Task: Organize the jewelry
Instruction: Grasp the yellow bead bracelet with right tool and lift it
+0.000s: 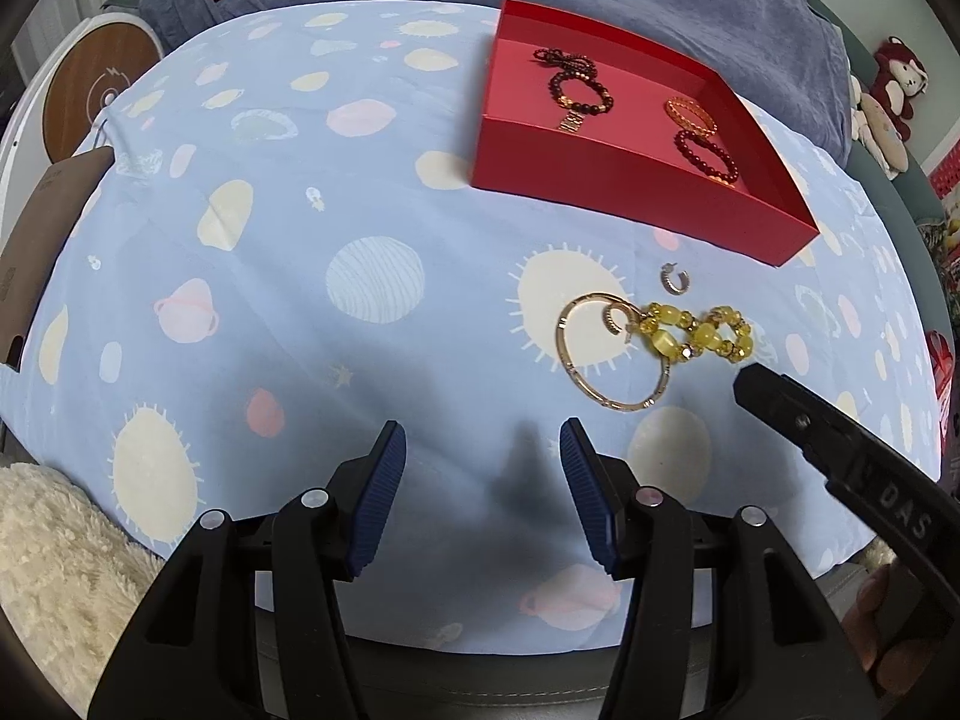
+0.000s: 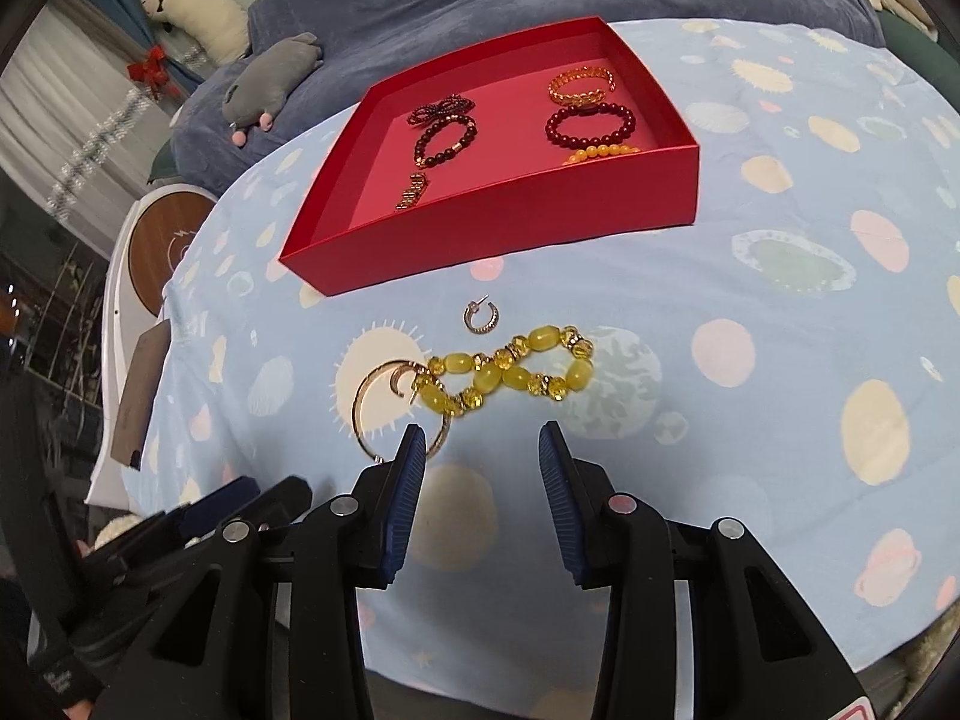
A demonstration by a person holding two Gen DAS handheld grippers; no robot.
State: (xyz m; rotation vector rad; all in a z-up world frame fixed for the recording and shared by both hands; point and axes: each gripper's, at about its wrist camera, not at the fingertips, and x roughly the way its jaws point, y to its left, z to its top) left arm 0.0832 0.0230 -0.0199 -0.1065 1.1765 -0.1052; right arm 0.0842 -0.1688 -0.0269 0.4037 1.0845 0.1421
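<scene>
**Yellow bead bracelet next: a clean pick from a tangled cluster**

The yellow bead bracelet (image 2: pixel 510 372) lies on the planet-print cloth (image 2: pixel 750 312) of the tabletop, twisted into a figure-eight, just ahead of the right tool (image 2: pixel 483 447). That tool's blue pads (image 2: pixel 405 498) stand apart with nothing between them, angled down toward the cloth. The left tool (image 1: pixel 483 441) hangs over bare cloth to the side, jaws likewise apart and empty.

The likely step is lifting the bracelet into the box, and the trouble is its neighbours. A thin gold bangle (image 2: pixel 366 414) lies to the left of the beads, and its far arc passes under or against the bracelet's left loop; a small hoop earring (image 2: pixel 399 381) sits inside the bangle, touching those same beads. A careless pinch at that end would probably drag both along. Better to take the bracelet at its right loop or at the crossing in the middle, where only cloth lies beneath, and to straddle one strand of beads rather than the whole width. Lift slowly and watch whether the bangle stirs; the left tool is near enough to pin it if so.

A second hoop earring (image 2: pixel 479 317) lies alone a little beyond, clear of the pick.

Farther off stands the red box (image 2: pixel 498 216), already holding dark bead bracelets, a gold cuff and an orange strand. Its near middle floor looks free for a drop.
</scene>
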